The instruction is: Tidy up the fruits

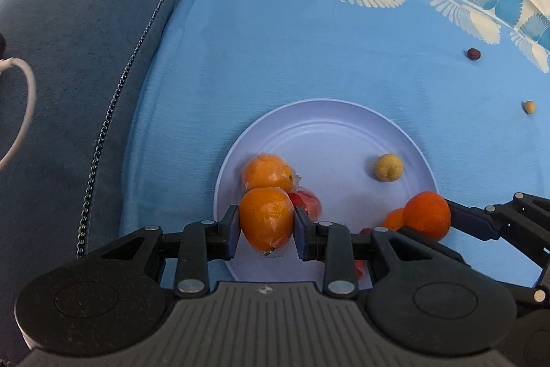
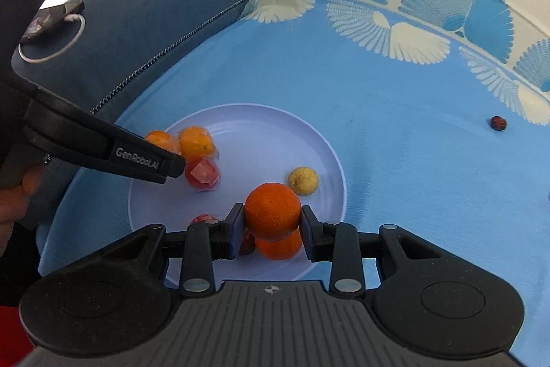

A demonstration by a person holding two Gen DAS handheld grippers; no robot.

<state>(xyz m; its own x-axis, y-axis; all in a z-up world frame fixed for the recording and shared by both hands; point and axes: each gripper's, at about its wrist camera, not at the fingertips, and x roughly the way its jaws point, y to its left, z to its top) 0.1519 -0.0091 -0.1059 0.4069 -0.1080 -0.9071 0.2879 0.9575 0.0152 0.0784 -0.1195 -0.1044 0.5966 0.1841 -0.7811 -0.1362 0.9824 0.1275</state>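
- Left gripper (image 1: 267, 227): pads closed on a plastic-wrapped orange (image 1: 266, 217), held over the near-left rim of the plate.
- Right gripper (image 2: 271, 227): pads closed on a deeper-coloured orange (image 2: 272, 210), held above the near part of the plate.
- Plate (image 2: 261, 140): pale lilac, round, lying on the blue cloth (image 2: 395, 140).
- Second wrapped orange (image 1: 266, 171): on the plate's left side, just beyond the left gripper's fruit.
- Red wrapped fruit (image 2: 202, 173): on the plate, just beside the wrapped oranges.
- Small yellow fruit (image 2: 303, 181): on the plate's right half, apart from the others.
- Another orange (image 2: 280, 246): on the plate directly under the right gripper's fruit; red pieces lay beside it.
- Small dark red fruit (image 2: 498, 123): on the cloth, far right, well apart from the plate.
- Small tan fruit (image 1: 529, 107): on the cloth, right of the plate.
- Blue sofa arm (image 2: 154, 23): left of the cloth.
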